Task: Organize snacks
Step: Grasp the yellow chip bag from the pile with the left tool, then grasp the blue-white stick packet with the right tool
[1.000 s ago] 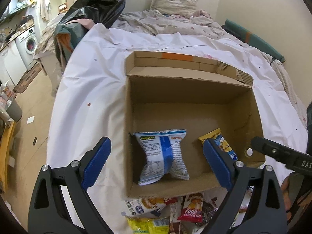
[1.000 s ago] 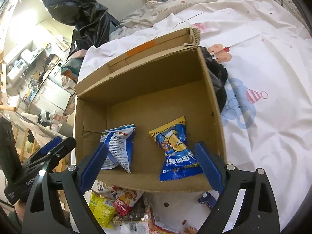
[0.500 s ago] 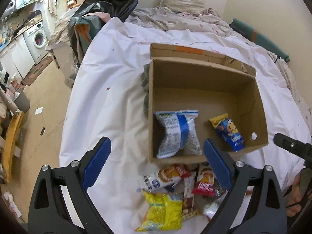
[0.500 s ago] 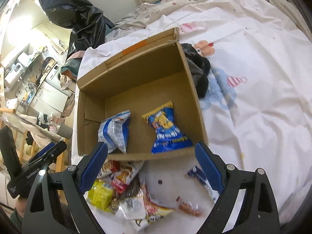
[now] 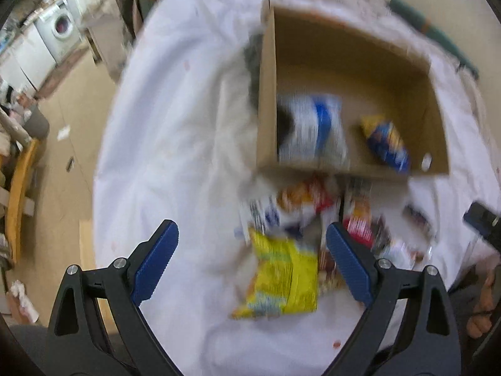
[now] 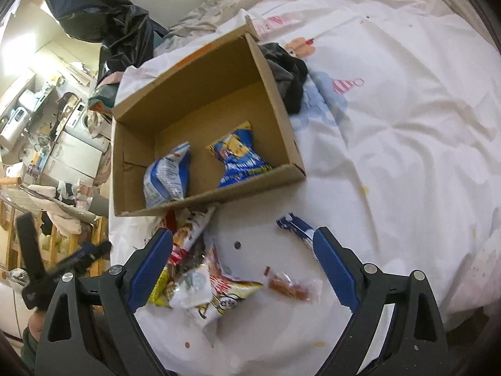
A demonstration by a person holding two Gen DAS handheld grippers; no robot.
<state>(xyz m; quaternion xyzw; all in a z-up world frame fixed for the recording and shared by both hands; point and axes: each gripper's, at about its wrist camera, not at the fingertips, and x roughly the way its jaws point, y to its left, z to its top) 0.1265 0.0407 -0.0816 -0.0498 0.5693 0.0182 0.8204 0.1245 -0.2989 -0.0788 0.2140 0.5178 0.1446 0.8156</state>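
A cardboard box [image 6: 283, 94] is set on a white bedsheet [image 6: 407, 144]. Inside the box, a white-and-blue bag [image 6: 167, 177] lies beside a blue-and-yellow bag [image 6: 239, 156]. Just in front of the box, loose snacks [image 6: 203, 282] are heaped on the sheet, a yellow bag [image 5: 281, 279] among them. Both the left gripper [image 5: 250, 266] and the right gripper [image 6: 242, 266] are held wide above that heap, nothing being gripped. Dark cloth [image 6: 288, 78] is bunched against the box's side.

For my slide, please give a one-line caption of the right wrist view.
Open right tool above loose snack packets on a white bedsheet, near a brown cardboard box.
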